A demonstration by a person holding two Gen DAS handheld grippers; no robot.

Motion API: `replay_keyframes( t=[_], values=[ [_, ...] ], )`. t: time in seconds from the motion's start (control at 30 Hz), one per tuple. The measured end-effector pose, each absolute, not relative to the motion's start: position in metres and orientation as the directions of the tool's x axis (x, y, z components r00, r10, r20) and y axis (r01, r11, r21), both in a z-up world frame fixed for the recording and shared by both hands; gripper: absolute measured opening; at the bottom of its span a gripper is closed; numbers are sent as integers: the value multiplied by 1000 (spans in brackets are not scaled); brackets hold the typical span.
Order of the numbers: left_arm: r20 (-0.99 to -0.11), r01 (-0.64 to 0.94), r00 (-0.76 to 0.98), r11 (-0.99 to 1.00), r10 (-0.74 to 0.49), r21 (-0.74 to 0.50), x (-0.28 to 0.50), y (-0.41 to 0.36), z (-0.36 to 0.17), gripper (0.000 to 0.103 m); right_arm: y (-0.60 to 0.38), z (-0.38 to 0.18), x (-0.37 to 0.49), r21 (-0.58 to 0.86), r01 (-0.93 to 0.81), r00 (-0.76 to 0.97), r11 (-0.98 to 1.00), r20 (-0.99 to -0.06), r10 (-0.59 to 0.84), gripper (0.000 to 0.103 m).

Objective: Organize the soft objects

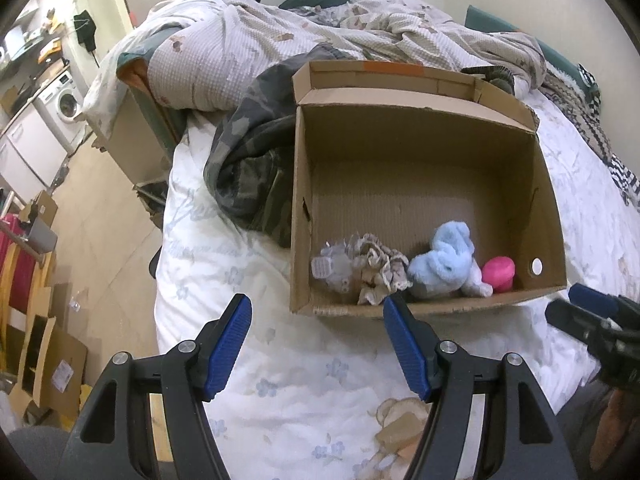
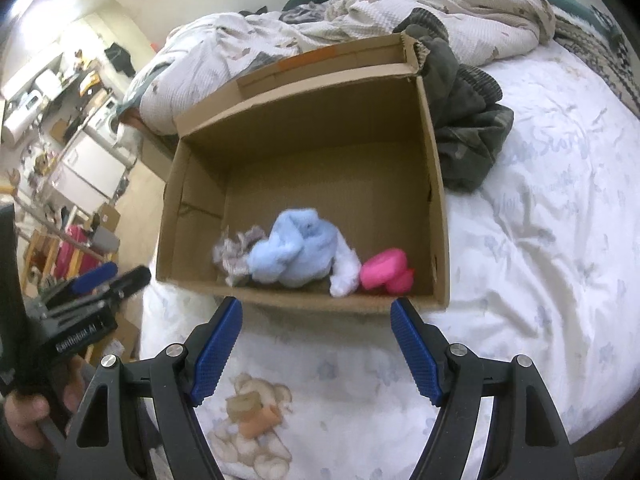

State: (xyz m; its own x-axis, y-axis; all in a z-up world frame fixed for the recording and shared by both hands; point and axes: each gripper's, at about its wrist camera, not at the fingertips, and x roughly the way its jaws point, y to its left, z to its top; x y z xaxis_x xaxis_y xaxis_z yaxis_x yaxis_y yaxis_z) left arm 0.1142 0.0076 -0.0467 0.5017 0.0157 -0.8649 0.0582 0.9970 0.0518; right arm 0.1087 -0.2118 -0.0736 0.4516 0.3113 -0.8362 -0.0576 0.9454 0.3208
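hovering just short of the cardboard box (image 1: 420, 312) on the bed (image 1: 280, 380), the left hand-held gripper (image 1: 316, 344) and the right hand-held gripper (image 2: 316, 348) both stand released and carry nothing. inside the box, along its near wall, lie a patterned scrunchie (image 1: 380, 272), a light blue plush (image 1: 444, 264) and a pink toy (image 1: 498, 274). the step in hand looks like a pause between placements; the next move probably calls for finding another soft item outside the box, perhaps the camouflage garment (image 1: 248, 160) beside it.

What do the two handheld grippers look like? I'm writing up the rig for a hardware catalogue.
Both match. The left gripper and right gripper each have two black plastic arms with triangular cut-outs and silver round pivot bolts, tipped with blue ribbed finger pads. The right view shows white lettering on the left gripper's black body, too blurred to read. No cables visible.
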Motion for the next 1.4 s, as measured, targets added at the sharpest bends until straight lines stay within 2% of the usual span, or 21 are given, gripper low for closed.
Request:
replay_keyframes(
  t=[0.27, 0.5, 0.6, 0.8, 0.9, 1.1, 1.13, 1.17, 1.3, 1.33, 1.4],
  values=[
    [-890, 76, 456, 996, -1, 38, 99, 3, -60, 66, -197, -83, 84, 258, -90, 412, 962, -870, 271, 81],
    [-967, 144, 250, 989, -57, -21, 94, -16, -109, 66, -194, -80, 80, 131, -74, 453, 989, -879, 150, 81],
    [-989, 177, 119, 982, -87, -65, 86, -24, -136, 66, -200, -82, 80, 185, -67, 448, 980, -872, 196, 81],
    [-989, 163, 15, 976, -148, -143, 87, -30, -161, 64, -211, -92, 86, 321, -1, 401, 947, -868, 294, 81],
    [-987, 168, -38, 973, -155, -159, 87, -33, -173, 56, -209, -93, 88, 329, -3, 395, 944, -867, 303, 81],
    [-980, 171, -111, 968, -165, -183, 88, -40, -194, 54, -207, -95, 89, 350, -10, 383, 937, -864, 327, 81],
    [-983, 187, -109, 968, -150, -169, 87, -44, -195, 49, -207, -95, 89, 351, -10, 383, 936, -863, 328, 81],
    [-984, 200, -106, 966, -144, -163, 86, -46, -196, 39, -206, -95, 90, 352, -11, 382, 936, -863, 329, 81],
    [-982, 199, -81, 962, -172, -185, 87, -48, -188, 17, -205, -95, 89, 352, -16, 377, 936, -865, 332, 81],
    [-980, 191, -73, 962, -186, -196, 88, -46, -184, 7, -205, -95, 89, 351, -18, 375, 936, -865, 332, 81],
    [-980, 178, -46, 964, -195, -200, 90, -43, -175, 6, -204, -96, 88, 354, -20, 370, 935, -866, 336, 81]
  ],
)
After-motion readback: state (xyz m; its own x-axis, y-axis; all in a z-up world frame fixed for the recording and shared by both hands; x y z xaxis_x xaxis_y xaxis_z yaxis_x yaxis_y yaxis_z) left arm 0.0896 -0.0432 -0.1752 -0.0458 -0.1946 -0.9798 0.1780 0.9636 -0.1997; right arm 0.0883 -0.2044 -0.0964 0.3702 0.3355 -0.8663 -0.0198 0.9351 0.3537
